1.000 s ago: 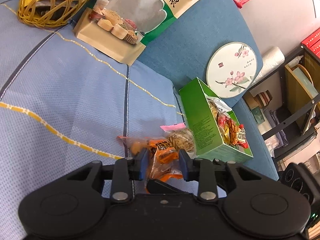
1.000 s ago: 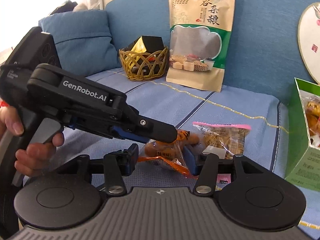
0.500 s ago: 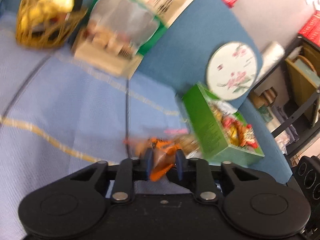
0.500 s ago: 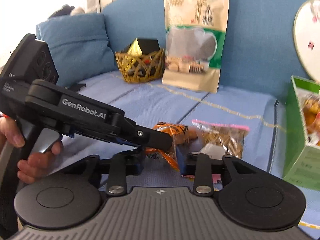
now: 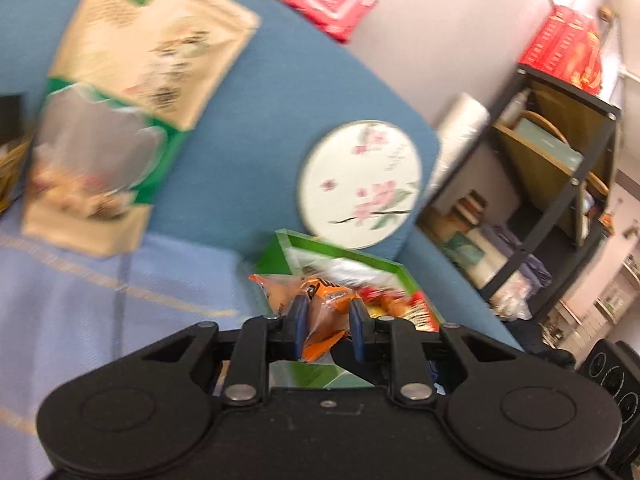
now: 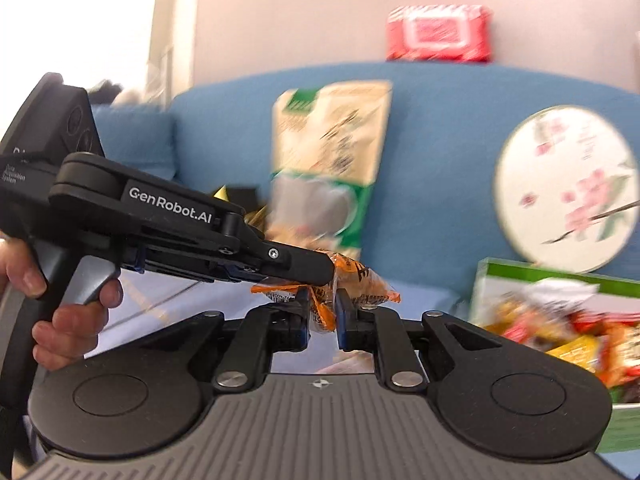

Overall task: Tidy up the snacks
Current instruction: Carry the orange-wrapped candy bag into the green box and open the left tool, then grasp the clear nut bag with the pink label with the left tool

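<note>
my left claw (image 5: 327, 322) is pinched tight on an orange snack packet (image 5: 320, 312), its blue pads pressing both sides of the crinkled wrapper. my right claw (image 6: 322, 314) is nearly closed on the lower edge of the same packet (image 6: 352, 280), so both claws have hold of it and it hangs in the air above the blue sofa seat (image 5: 100, 300). the packet sits just in front of the open green box (image 6: 560, 280), which holds more wrapped snacks (image 6: 560, 336) in red and yellow. dark characters are printed on the orange wrapper, too blurred to read. the side of the left claw's body reads "GenRobot.AI" (image 6: 170, 205) in white. a tall beige and green grain pouch (image 6: 328, 168) leans on the sofa back, its writing smeared by motion. beside it stands a round white tin with pink blossoms (image 5: 360, 184). a red wipes pack (image 6: 438, 33) lies on top of the sofa back.
</note>
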`<state>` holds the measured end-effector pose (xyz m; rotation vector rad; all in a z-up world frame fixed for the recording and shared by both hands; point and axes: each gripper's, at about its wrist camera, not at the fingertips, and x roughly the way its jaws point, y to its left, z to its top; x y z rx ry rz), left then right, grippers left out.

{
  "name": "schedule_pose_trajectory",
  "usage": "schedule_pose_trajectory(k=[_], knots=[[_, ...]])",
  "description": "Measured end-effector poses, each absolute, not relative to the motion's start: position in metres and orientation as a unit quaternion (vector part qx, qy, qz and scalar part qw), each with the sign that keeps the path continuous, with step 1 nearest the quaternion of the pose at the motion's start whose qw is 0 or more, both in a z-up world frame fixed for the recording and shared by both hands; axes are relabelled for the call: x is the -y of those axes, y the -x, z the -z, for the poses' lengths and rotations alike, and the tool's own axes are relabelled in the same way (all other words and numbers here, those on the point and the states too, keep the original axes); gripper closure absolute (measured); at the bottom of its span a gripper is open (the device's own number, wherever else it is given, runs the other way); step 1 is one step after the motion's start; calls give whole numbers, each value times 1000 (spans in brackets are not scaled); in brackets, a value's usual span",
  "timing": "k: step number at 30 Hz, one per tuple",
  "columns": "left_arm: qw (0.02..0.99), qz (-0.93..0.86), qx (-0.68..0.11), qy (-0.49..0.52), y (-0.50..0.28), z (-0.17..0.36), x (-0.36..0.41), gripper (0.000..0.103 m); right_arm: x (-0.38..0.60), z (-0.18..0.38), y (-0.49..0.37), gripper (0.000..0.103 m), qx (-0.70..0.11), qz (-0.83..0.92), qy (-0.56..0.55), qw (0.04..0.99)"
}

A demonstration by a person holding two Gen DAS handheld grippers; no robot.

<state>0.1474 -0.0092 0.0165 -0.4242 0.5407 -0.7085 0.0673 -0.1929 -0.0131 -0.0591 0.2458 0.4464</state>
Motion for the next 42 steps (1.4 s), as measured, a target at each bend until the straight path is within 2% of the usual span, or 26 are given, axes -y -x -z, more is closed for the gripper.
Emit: schedule_pose_trajectory(k=[6,13,14,15,16,17,18,20,24,28,30,33,36,37,38,40,42], knots=[[864,391,-256,189,-176,-27,75,78,241,3,-72,79,-102,-153,16,983],[849,421,-272,166,-204,-11,139,77,285,12,-84,78,-109,-71,13,991],[848,419,-288,147,-211,-5,148,74,289,17,-89,74,-119,-64,22,991],[849,406,-312,134,-218,3,156,66,290,23,-96,65,-144,-56,33,987],[849,391,-331,132,-221,10,158,61,291,31,-104,64,-179,-43,43,982],[846,389,-338,141,-221,16,153,50,293,36,-109,63,-206,-28,46,977],[845,387,-335,153,-218,18,146,33,295,39,-110,63,-217,-21,45,975],[853,376,-325,161,-206,17,130,14,296,32,-104,61,-200,-32,35,979],[865,346,-325,160,-189,13,99,13,289,26,-95,61,-171,-63,23,983],[875,309,-329,175,-177,14,70,0,276,42,-106,64,-205,-61,48,976],[879,289,-334,182,-172,17,58,0,270,48,-109,63,-216,-53,65,973],[880,269,-344,187,-169,20,41,0,266,39,-98,58,-189,-76,46,978],[891,245,-346,166,-167,23,35,0,254,29,-85,36,-166,-117,34,979],[893,240,-347,160,-166,25,33,0,249,29,-82,24,-167,-125,31,977],[892,236,-350,159,-167,28,32,0,245,29,-80,17,-174,-133,29,975],[888,234,-360,166,-168,35,31,0,237,32,-78,14,-191,-143,27,971],[884,235,-370,166,-170,41,31,2,231,37,-74,7,-210,-151,26,966]])
